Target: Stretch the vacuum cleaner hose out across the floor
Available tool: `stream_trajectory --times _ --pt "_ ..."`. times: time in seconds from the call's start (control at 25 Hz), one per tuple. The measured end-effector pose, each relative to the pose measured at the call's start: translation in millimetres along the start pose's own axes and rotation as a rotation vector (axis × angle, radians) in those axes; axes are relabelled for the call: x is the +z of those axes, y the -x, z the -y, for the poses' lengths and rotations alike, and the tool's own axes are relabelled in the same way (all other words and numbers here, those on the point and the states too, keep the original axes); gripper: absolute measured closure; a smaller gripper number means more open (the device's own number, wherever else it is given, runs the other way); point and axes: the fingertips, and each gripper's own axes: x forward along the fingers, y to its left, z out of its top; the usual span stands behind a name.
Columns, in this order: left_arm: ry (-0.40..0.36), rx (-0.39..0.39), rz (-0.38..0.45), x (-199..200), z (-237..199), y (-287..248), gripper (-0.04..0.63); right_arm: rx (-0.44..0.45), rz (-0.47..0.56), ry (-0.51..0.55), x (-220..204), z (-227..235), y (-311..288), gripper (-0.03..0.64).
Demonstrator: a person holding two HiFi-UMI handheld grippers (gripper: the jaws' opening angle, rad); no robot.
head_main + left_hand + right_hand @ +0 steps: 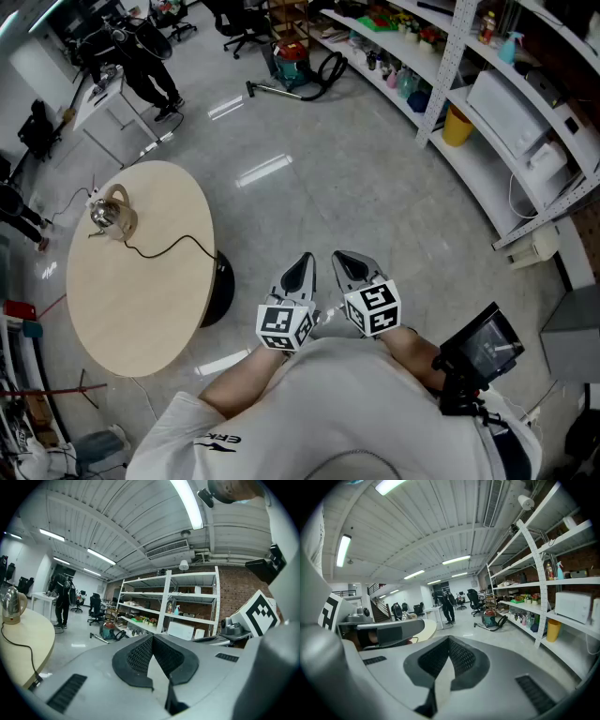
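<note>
A vacuum cleaner (292, 62) with a red and green body stands far off on the floor by the shelves. Its black hose (327, 78) loops beside it and its wand (272, 91) lies on the floor. The gripper views show the same vacuum cleaner (108, 631) (489, 618) small in the distance. My left gripper (302, 267) and right gripper (349, 262) are held side by side close to my body, far from the vacuum. Both are shut with nothing between their jaws.
A round wooden table (141, 262) with a kettle (112, 213) and its cord is at my left. White shelving (487, 112) runs along the right side. A person in black (150, 66) stands by desks at the back. A yellow bin (457, 126) sits under the shelves.
</note>
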Motion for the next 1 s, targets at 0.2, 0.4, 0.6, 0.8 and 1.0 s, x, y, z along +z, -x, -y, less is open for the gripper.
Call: stream_trajectory --times 0.2,0.4,0.6,0.8,1.0 --pt "0.001 0.002 -0.002 -2 -3 2 0.592 0.002 -0.006 0.001 -4 -3 -2 0.615" --pt "0.014 0.014 0.004 -3 -12 5 0.592 -0.001 -0.008 0.003 -5 -8 -7 0.615" --pt "0.026 0.022 0.016 -2 -21 11 0.592 -0.004 -0.007 0.001 -5 -16 -13 0.615" --pt "0.035 0.016 0.022 2 -36 19 0.592 -0.008 -0.008 0.003 -2 -31 -24 0.615" --pt "0.05 0.024 -0.006 2 -71 36 0.592 -0.021 -0.015 -0.005 0 -61 -44 0.615"
